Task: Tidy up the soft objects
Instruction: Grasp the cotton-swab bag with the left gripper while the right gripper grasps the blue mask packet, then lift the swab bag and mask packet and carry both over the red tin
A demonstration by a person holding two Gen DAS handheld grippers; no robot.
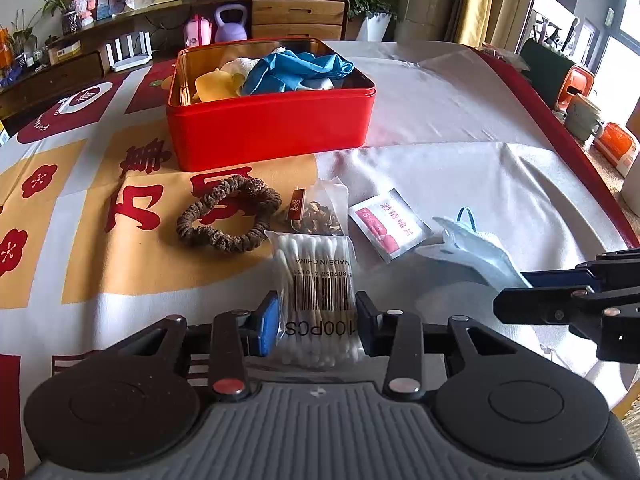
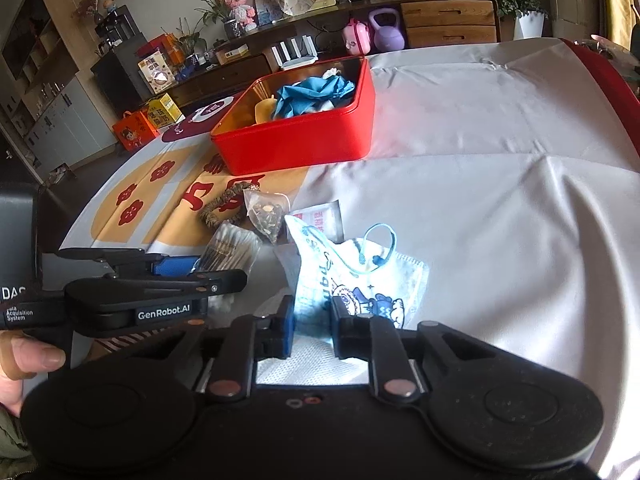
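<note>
My left gripper [image 1: 316, 320] is shut on a clear pack of cotton swabs [image 1: 316, 276] lying on the tablecloth. My right gripper [image 2: 313, 320] is shut on a light blue face mask [image 2: 360, 280], held by its near edge; the mask also shows in the left wrist view [image 1: 476, 256]. A red tin box [image 1: 272, 128] stands beyond, holding a blue glove [image 1: 296, 72] and a yellow soft item [image 1: 214, 86]. A brown scrunchie [image 1: 228, 214], a tea bag [image 1: 320, 210] and an alcohol wipe sachet [image 1: 386, 222] lie between the box and the grippers.
The table's red right edge [image 1: 560, 128] has cups and orange containers [image 1: 580, 96] beyond it. A wooden sideboard [image 1: 296, 16] with a purple kettlebell [image 1: 230, 24] stands behind the table. A hand [image 2: 24, 360] holds the left gripper.
</note>
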